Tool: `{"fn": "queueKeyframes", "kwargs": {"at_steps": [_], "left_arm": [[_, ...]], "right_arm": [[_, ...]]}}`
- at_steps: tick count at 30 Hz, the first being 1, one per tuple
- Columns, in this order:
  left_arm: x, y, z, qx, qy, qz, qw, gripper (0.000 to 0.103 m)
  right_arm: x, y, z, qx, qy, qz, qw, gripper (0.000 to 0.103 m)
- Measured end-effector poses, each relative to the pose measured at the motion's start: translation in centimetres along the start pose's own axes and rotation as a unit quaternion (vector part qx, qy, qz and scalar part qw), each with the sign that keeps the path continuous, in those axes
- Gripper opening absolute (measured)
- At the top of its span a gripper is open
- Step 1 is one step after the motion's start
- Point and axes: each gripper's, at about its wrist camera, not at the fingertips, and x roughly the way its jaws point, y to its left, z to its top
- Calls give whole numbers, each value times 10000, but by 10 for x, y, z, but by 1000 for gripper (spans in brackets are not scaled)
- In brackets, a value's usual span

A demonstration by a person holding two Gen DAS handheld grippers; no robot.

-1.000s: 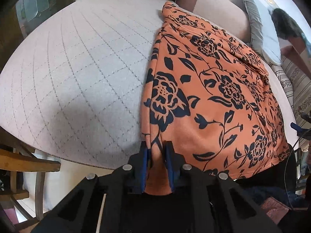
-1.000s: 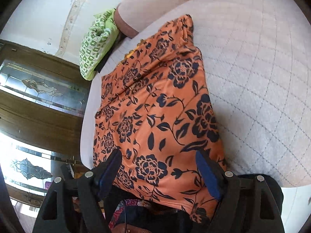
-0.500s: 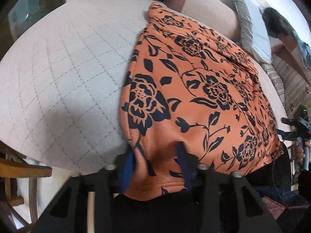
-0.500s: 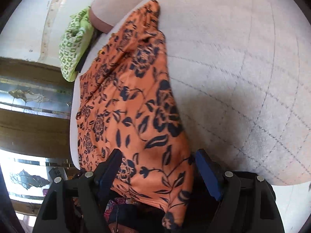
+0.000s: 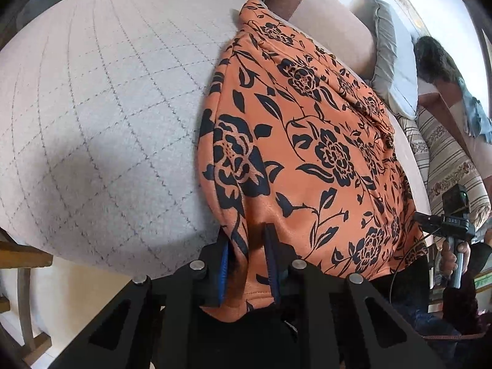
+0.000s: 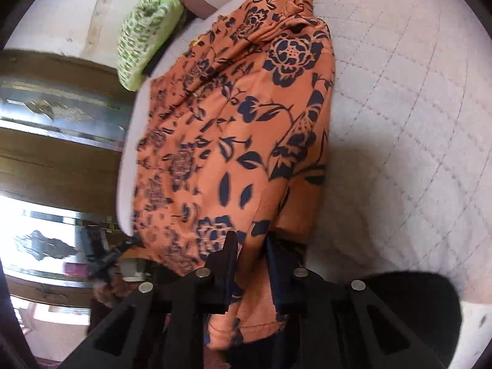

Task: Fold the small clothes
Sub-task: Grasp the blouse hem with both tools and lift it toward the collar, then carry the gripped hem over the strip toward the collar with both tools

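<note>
An orange garment with a dark floral print (image 5: 307, 141) lies lengthwise on a quilted pale bed surface (image 5: 101, 117). My left gripper (image 5: 247, 240) is shut on the near left corner of the garment's hem, which hangs between the blue pads. In the right wrist view the same garment (image 6: 240, 141) runs away from me, and my right gripper (image 6: 250, 252) is shut on the near right part of its hem. The far end of the garment is bunched near a pink bolster.
A green patterned cushion (image 6: 144, 27) and a pink bolster (image 5: 332, 21) lie at the far end. A grey pillow (image 5: 393, 55) and striped bedding (image 5: 446, 160) are to the right. A wooden glazed door (image 6: 58, 141) stands left of the bed. The bed edge is just below my grippers.
My left gripper opened half a second ago and has closed again on the hem. My right gripper went from wide open to shut on the hem.
</note>
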Motion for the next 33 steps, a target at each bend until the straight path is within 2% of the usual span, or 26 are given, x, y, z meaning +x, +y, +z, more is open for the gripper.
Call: {"fn": "queueKeyframes", "kwargs": {"at_steps": [4,6,7,8,9,10,13,15,16,17,19,20,21,22,23,29,33], "left_arm": [[-1,-3,-1,104,4,115,9999,22],[-1,-4,0,92,48,259,9996,25],[-2,-5,1,94,66,331,9994,28],[-3,-6,0,108,53,389,9992,38],[-4,-7,0,142,13,481,9987,46],[-4,-9,0,195,-21,572,9982,47],[-1,-10,-1,298,-15,648,9975,47],[0,-11,-1,352,-5,670,9971,47],[0,-11,-1,361,10,691,9970,46],[0,-10,-1,366,28,716,9968,38],[-1,-6,1,292,84,601,9977,22],[-1,-3,2,203,111,479,9986,11],[-1,0,2,145,117,410,9990,9],[-1,2,2,100,114,352,9993,9],[-1,2,2,100,110,328,9994,8],[-22,-8,11,141,-156,-181,9996,8],[-46,-12,26,85,-464,-514,9976,8]], "right_arm": [[8,-9,-2,235,263,-185,9992,23],[6,-11,-3,250,274,-289,9989,30],[5,-11,-3,262,284,-372,9986,44],[4,-12,-3,267,288,-476,9981,70],[2,-13,-3,286,250,-616,9974,78],[-2,-13,-3,290,163,-718,9969,79],[-1,-10,-3,168,178,-570,9981,79],[4,-7,-5,107,200,-616,9978,79],[8,-8,-5,132,254,-642,9975,76],[16,-10,-7,185,383,-672,9968,72],[21,-6,-11,22,367,-912,9952,66],[21,-5,-11,-38,378,-948,9948,50],[20,-3,-12,-80,404,-907,9950,35],[18,-2,-13,-86,414,-817,9958,15],[15,-3,-12,-81,368,-776,9963,10],[-11,9,-7,-113,-46,-185,9998,7],[-36,16,2,-20,-488,407,9980,7]]}}
